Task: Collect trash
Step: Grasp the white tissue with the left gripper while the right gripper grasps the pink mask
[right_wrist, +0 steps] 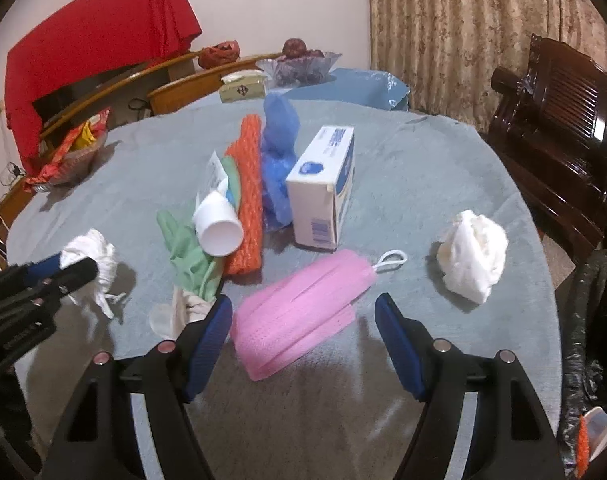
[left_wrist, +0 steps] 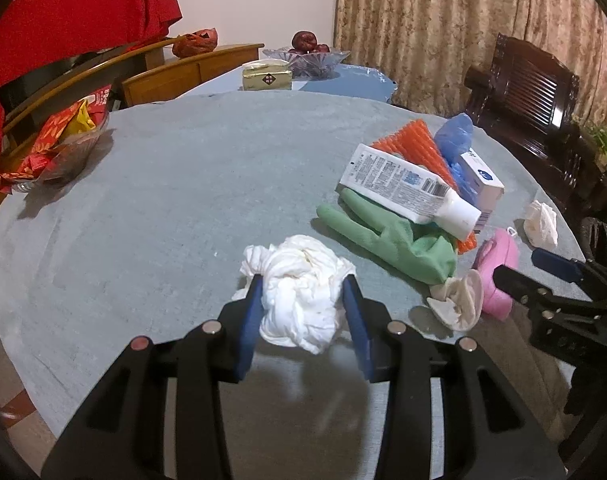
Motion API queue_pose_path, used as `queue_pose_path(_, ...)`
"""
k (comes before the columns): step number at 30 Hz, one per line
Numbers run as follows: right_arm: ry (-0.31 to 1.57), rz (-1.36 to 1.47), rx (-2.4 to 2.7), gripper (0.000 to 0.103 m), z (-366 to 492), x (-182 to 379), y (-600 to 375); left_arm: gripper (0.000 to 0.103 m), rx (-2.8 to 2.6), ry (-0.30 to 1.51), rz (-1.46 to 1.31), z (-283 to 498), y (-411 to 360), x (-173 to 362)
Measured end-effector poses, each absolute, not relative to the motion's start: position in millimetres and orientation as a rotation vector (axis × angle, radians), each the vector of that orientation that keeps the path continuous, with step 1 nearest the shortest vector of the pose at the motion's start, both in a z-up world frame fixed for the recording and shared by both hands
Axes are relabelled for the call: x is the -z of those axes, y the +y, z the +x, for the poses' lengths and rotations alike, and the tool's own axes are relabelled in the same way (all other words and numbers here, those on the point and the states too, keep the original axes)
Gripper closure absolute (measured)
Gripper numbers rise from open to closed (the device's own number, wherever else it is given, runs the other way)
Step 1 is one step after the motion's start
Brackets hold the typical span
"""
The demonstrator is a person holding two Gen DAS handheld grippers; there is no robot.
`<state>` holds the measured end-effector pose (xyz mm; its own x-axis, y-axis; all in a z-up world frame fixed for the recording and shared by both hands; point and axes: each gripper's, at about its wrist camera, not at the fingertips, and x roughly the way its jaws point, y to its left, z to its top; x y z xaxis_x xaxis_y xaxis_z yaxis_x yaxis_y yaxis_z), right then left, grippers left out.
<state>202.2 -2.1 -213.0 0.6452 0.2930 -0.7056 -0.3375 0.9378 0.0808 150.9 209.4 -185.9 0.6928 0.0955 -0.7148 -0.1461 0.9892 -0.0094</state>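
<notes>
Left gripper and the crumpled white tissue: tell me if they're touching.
Touching. The left wrist view shows the left gripper with both blue fingers pressed against the sides of the white tissue wad.

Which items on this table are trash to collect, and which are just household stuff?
Trash:
- crumpled tissue in left gripper
- tissue wad
- pink mask
- white tube
- green glove
- small box

Bystanders:
- snack bowl
- fruit bowl
- tissue box
</notes>
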Motion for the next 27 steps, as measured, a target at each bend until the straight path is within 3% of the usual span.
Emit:
queue_pose_path(3, 0.829, -0.064, -0.363, 0.031, 205.5, 222.8, 1.4, 0.065, -0.134, 0.795, -0.065, 151.0, 210.0, 185.7)
queue_pose_path(8, 0.864, -0.051, -0.403, 0.055, 205.5, 227.1, 3.3, 0.065, -0.131, 0.796, -0.067, 150.7, 211.8, 186.0)
queue_pose_path(10, 0.864, -0.045, -0.416, 0.070, 204.1, 226.2, 2.8, 0.065, -0.131, 0.796, -0.067, 150.7, 211.8, 185.9)
queue_pose_path(15, 0.871, -0.030, -0.457, 0.089, 201.4, 224.4, 0.5, 0.065, -0.121, 0.791, -0.058, 149.1, 204.8, 184.3)
queue_pose_path(27, 0.838, -0.012, -0.485, 0.093, 191.2, 202.0, -14.9, 0.065, -0.088, 0.768, -0.054, 146.7, 180.4, 169.0)
